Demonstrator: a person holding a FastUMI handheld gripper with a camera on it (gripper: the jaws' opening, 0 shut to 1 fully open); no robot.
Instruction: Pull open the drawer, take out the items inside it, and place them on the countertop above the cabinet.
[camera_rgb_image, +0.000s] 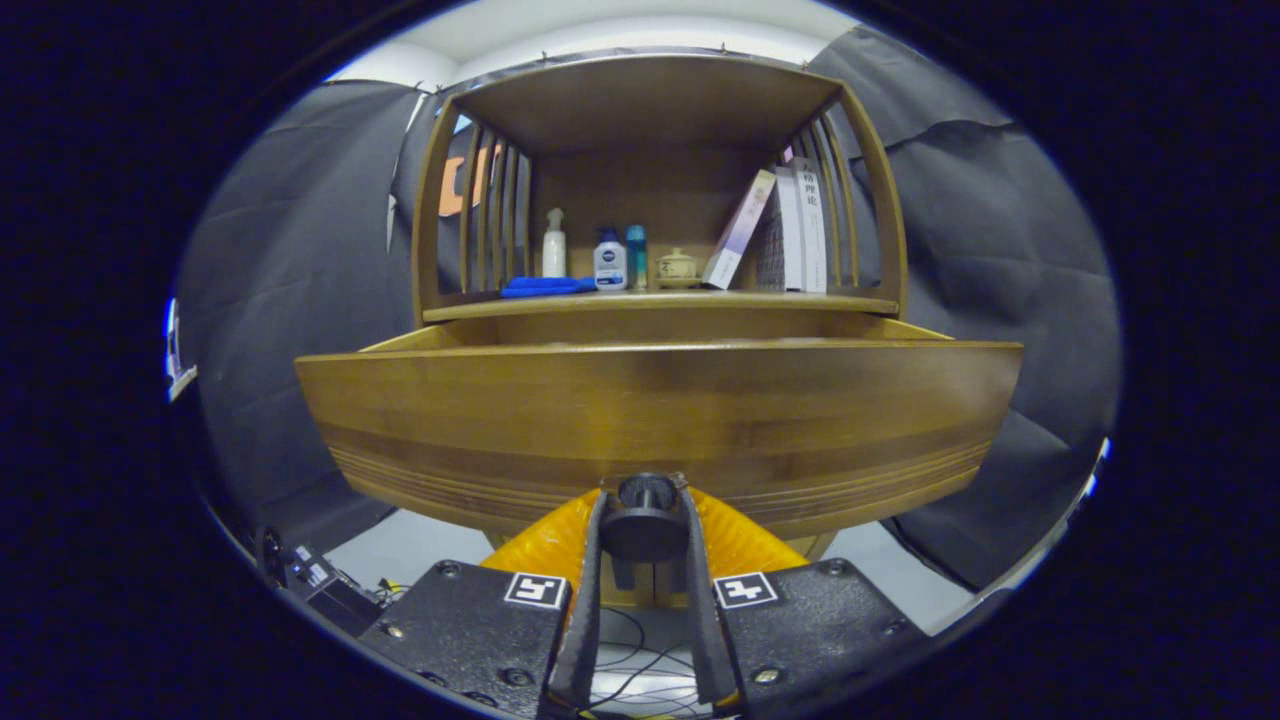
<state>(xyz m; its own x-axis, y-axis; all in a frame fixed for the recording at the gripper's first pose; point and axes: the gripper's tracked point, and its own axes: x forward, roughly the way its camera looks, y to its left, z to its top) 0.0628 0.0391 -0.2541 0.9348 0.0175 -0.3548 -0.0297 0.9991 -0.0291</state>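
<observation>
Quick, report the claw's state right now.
Claw: closed on the drawer knob, both fingers pressing its sides; the drawer is pulled out.

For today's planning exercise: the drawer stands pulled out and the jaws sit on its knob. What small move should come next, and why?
Probably open the gripper and release the knob: the drawer already stands well out from the cabinet, so the jaws can lift toward its inside.

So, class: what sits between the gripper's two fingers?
In the gripper view, the drawer's dark round knob sits between the fingers, which are closed on it.
</observation>
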